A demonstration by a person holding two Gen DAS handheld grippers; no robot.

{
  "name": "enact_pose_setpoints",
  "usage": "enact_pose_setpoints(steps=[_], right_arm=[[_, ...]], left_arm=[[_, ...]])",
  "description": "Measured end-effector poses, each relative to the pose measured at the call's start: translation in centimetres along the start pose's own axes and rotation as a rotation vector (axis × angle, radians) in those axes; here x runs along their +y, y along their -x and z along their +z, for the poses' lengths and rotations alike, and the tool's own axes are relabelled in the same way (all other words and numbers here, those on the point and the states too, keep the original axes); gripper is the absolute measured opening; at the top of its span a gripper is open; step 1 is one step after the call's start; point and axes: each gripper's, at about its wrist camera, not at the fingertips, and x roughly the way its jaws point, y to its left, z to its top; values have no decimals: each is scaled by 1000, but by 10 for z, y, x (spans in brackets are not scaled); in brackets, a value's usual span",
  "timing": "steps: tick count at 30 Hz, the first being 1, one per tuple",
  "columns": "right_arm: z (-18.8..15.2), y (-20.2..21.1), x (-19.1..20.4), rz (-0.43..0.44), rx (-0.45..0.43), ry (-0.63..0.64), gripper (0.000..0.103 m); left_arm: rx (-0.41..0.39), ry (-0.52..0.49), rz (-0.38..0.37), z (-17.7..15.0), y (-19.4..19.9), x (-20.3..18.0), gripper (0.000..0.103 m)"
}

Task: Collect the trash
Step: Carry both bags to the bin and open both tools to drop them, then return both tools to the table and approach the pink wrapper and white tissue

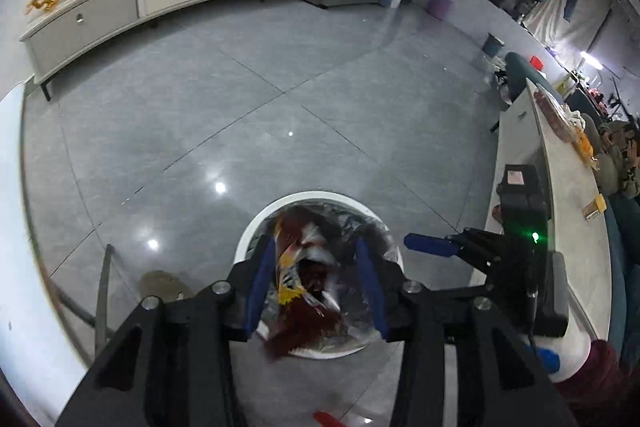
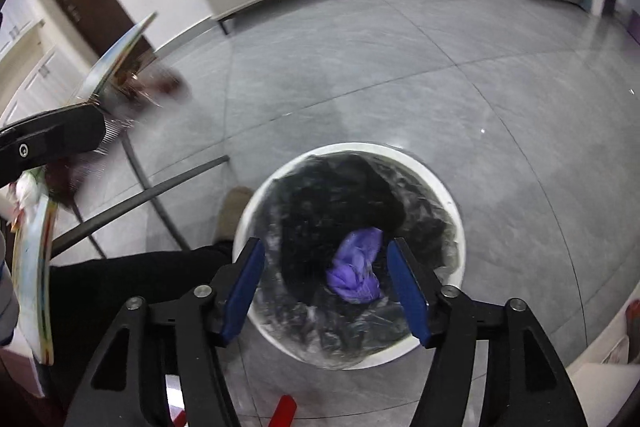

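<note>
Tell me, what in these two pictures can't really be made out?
- Wrapper, left wrist view: motion-blurred between the left claw's open fingers; whether it touches them is unclear, print unreadable.
- Bin's bottom, right wrist view: hidden by the black liner and purple wad.
- Red thing, right wrist view: cut off by the bottom edge.
- Left claw's load, right wrist view: smeared.

Both grippers, left (image 1: 316,283) and right (image 2: 326,287) (seemingly) spread.
</note>
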Motion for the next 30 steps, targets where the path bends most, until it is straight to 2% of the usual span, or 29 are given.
enact_pose_setpoints(steps=[2,9,15,21,30], right_arm=[[-1,4,-5,-8,-4,-10,65],[-4,28,-13,-18,-44,-51,65],[2,49,3,2,-106,-31,65],[9,79,36,36,-179,14,65],[16,113,113,105,-239,154,64]], left_arm=[[-3,3,-13,3,-1,-3,52],[-61,-15,31,1,22,-4,53],[-129,9,88,-8,58,9,53],[-210,46,144,-27,108,32,53],[-326,195,268,-93,188,96,53]])
